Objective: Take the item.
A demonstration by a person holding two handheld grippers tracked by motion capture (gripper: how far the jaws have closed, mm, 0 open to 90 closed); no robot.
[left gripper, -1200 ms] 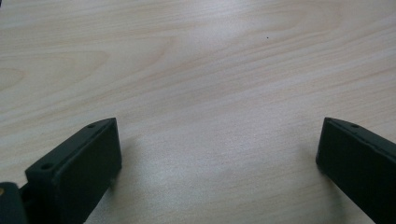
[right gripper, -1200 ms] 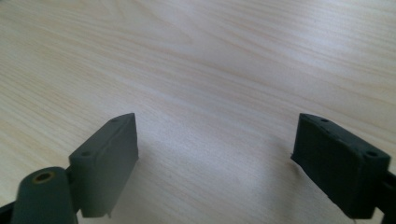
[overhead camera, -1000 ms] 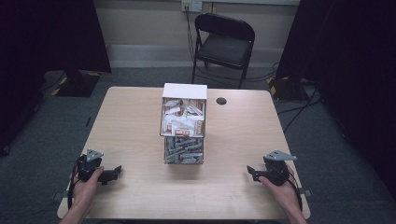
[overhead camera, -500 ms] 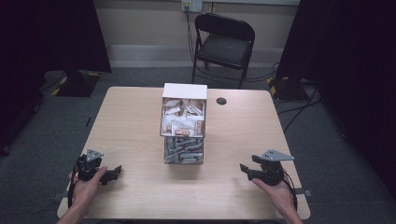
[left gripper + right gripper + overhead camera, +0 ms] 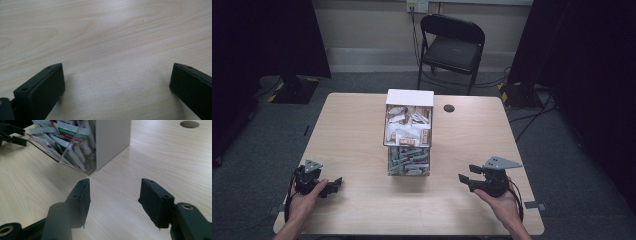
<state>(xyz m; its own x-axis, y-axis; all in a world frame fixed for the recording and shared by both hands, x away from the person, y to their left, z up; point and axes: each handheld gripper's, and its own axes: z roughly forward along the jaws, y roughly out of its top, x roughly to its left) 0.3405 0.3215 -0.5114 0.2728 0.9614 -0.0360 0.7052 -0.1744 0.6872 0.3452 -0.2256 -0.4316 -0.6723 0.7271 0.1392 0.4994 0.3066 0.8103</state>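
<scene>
A person sat at a light wooden table [image 5: 352, 130], a gripper in each hand. At the near left corner the left gripper [image 5: 333, 185] rested low on the tabletop, its jaws spread wide with nothing but bare wood between them. At the table's middle stood a clear-fronted box [image 5: 408, 132] with a white top, packed with small packets, well apart from both grippers. Near the right edge the right gripper [image 5: 466, 179] pointed toward that box; its jaws had just been closing but stood parted, nothing between them.
</scene>
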